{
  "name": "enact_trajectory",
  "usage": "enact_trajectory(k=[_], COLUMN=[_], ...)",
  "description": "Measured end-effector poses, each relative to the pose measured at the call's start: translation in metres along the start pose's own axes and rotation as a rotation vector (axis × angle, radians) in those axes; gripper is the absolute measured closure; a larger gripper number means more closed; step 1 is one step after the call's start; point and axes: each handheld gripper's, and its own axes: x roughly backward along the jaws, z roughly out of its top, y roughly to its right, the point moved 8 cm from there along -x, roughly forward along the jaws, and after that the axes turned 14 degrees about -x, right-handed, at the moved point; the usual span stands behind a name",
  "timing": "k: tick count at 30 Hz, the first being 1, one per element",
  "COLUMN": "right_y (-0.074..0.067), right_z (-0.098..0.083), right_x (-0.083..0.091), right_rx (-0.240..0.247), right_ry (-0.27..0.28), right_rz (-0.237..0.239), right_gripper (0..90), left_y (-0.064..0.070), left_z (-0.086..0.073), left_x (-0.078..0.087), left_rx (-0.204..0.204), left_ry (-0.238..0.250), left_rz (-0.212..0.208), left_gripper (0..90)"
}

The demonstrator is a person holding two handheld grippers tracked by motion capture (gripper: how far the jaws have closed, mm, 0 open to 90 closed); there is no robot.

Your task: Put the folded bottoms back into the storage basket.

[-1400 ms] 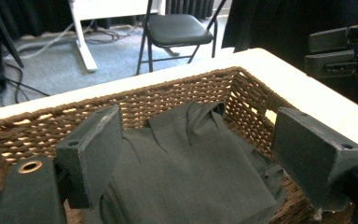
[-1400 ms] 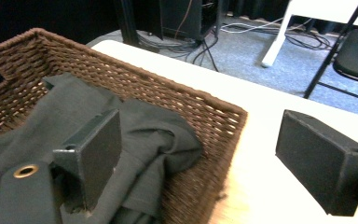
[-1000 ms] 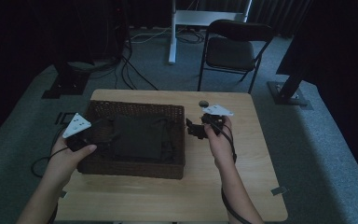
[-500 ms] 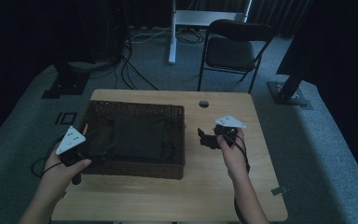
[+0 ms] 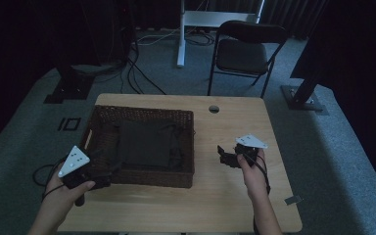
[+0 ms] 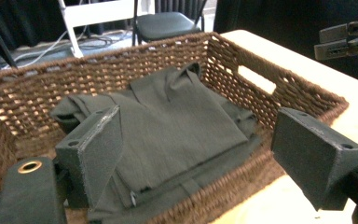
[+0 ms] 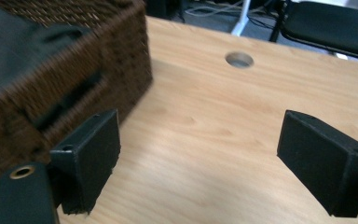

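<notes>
Both grippers wide, nothing held

Wicker basket (image 5: 186, 122) sits center-left of high view on wooden table (image 5: 235, 205), w/ folded dark cloth (image 5: 144, 144) inside. Left gripper (image 5: 103, 178) at lower left, by basket's near-left corner, jaws spread wide. Right gripper (image 5: 225, 155) right of center over bare tabletop, jaws wide, empty. Chair (image 5: 242, 51) at top

Readable text: none could be made out in any of the views.
Labels and brands: none could be read on the wicker basket (image 5: 142, 179), the folded dark cloth (image 6: 177, 121) or the wooden table (image 5: 235, 205).
Numbers and signs: none could be read; the grey plate on the left gripper (image 5: 103, 174) bore a few small dark dots, but they formed no legible characters.
</notes>
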Motion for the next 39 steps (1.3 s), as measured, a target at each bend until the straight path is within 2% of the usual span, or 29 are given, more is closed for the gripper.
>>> enact_trajectory(k=[6, 8, 9, 11, 13, 18, 22, 25, 27, 30, 31, 35, 39], right_y=[0.019, 0.024, 0.026, 0.031, 0.035, 0.045, 0.053, 0.057, 0.061, 0.066, 0.068, 0.073, 0.076], right_z=[-0.018, -0.024, -0.027, -0.033, -0.036, -0.042, -0.050, -0.054, -0.057, -0.061, -0.063, -0.068, -0.073], right_x=[0.001, 0.002, 0.002, 0.002, 0.003, 0.005, 0.006, 0.007, 0.007, 0.007, 0.007, 0.007, 0.007], right_rx=[-0.017, -0.017, -0.019, -0.021, -0.029, -0.042, -0.045, -0.049, -0.046, -0.055, -0.054, -0.062, -0.059], right_ry=[-0.013, -0.018, -0.020, -0.030, -0.034, -0.028, -0.040, -0.046, -0.048, -0.054, -0.056, -0.064, -0.078], right_rz=[-0.023, -0.031, -0.032, -0.044, -0.047, -0.065, -0.076, -0.088, -0.100, -0.106, -0.111, -0.121, -0.132], right_gripper=[13.0, 12.9, 12.9, 12.9, 12.9, 13.0, 13.1, 13.1, 13.2, 13.2, 13.2, 13.3, 13.3], left_y=[0.016, 0.019, 0.021, 0.025, 0.027, 0.027, 0.032, 0.032, 0.032, 0.031, 0.030, 0.024, 0.019], left_z=[-0.017, -0.023, -0.025, -0.031, -0.038, -0.054, -0.069, -0.082, -0.089, -0.100, -0.103, -0.116, -0.128], left_x=[0.007, 0.009, 0.009, 0.008, 0.008, 0.009, 0.008, 0.007, 0.006, 0.005, 0.004, 0.002, 0.000], left_rx=[-0.003, -0.041, -0.046, -0.021, -0.026, 0.011, 0.038, 0.050, 0.077, 0.085, 0.100, 0.109, 0.100], left_ry=[-0.012, -0.031, -0.034, -0.038, -0.052, -0.064, -0.077, -0.098, -0.099, -0.115, -0.115, -0.131, -0.154], left_rz=[-0.023, 0.007, 0.005, -0.010, -0.014, -0.001, -0.009, 0.011, 0.020, 0.036, 0.044, 0.089, 0.140], left_gripper=[17.6, 17.6, 17.6, 17.6, 17.6, 17.6, 17.6, 17.6, 17.6, 17.6, 17.6, 17.6, 17.6])
